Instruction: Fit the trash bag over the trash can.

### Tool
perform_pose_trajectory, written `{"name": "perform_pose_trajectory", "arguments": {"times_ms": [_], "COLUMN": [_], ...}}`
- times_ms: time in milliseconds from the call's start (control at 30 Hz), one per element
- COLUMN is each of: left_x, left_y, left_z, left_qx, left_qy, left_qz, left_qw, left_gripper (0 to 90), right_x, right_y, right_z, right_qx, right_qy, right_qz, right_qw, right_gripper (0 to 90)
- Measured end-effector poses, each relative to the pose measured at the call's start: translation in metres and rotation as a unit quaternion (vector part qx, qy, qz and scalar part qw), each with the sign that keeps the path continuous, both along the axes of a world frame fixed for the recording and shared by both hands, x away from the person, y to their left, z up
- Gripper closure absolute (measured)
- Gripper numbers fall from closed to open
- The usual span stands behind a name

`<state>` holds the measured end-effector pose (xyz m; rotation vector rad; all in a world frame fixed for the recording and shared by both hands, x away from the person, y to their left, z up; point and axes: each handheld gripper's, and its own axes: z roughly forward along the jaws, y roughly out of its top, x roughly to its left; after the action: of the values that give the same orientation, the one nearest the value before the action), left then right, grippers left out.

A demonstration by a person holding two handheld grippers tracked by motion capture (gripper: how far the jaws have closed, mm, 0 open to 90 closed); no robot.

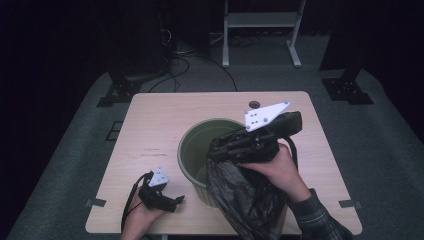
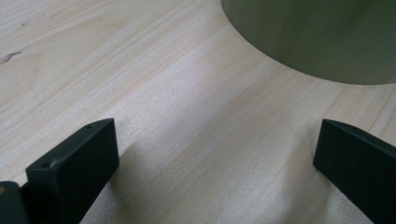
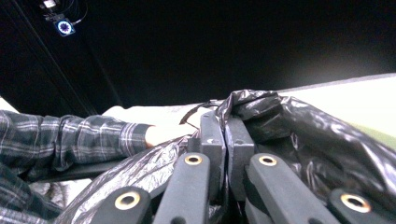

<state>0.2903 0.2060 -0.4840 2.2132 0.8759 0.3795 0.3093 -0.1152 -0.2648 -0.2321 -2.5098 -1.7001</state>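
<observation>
Around me the room is dark, grey carpet underfoot and a white stand (image 1: 261,20) at the far wall; the light falls on a pale wooden worktop (image 1: 150,130). My right gripper (image 1: 227,145) hangs over the far rim of the green bin (image 1: 192,150), pointing left across its mouth, and its jaws are clamped tight on the edge of a black plastic bag (image 1: 245,200). In the right gripper view I see the bag's (image 3: 299,135) crinkled film pinched between the two pads and bunching up just beyond and to one side of them. From the gripper the rest of the bag drapes down and toward me, over the near right side of the bin and on toward the worktop's near edge (how much of it sits inside the bin I cannot tell). My right hand (image 1: 280,167) wraps the gripper body from behind, plaid sleeve (image 1: 320,220) trailing.

My left gripper (image 1: 178,201) rests low on the worktop near its front edge, jaws spread wide with nothing between them. In the left gripper view bare wood (image 2: 187,116) lies between the jaws, and the bin's green wall (image 2: 317,37) stands ahead and slightly right of them, near but apart.
</observation>
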Motion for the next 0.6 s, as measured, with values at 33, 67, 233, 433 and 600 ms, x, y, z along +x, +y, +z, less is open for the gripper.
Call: {"name": "perform_pose_trajectory", "arguments": {"times_ms": [33, 67, 233, 433, 600], "left_x": [0.0, 0.0, 0.0, 0.0, 0.0], "left_y": [0.0, 0.0, 0.0, 0.0, 0.0], "left_z": [0.0, 0.0, 0.0, 0.0, 0.0], "left_qx": [0.0, 0.0, -0.001, -0.001, 0.0], "left_qy": [0.0, 0.0, 0.0, 0.0, 0.0], "left_qz": [0.0, 0.0, 0.001, -0.001, -0.002], "left_qw": [1.0, 1.0, 1.0, 1.0, 1.0], "left_gripper": [0.0, 0.0, 0.0, 0.0, 0.0], "right_x": [0.002, 0.003, 0.008, 0.011, 0.012], "right_y": [0.005, 0.01, 0.033, 0.056, 0.071], "right_z": [0.0, -0.001, -0.003, -0.002, -0.004], "right_qx": [-0.003, -0.004, -0.011, -0.015, -0.025], "right_qy": [0.002, 0.004, 0.014, 0.024, 0.033], "right_qz": [-0.002, -0.001, 0.001, 0.005, 0.005], "right_qw": [1.0, 1.0, 0.9998, 0.9996, 0.9991], "right_gripper": [88.6, 88.6, 88.5, 88.5, 87.5]}}
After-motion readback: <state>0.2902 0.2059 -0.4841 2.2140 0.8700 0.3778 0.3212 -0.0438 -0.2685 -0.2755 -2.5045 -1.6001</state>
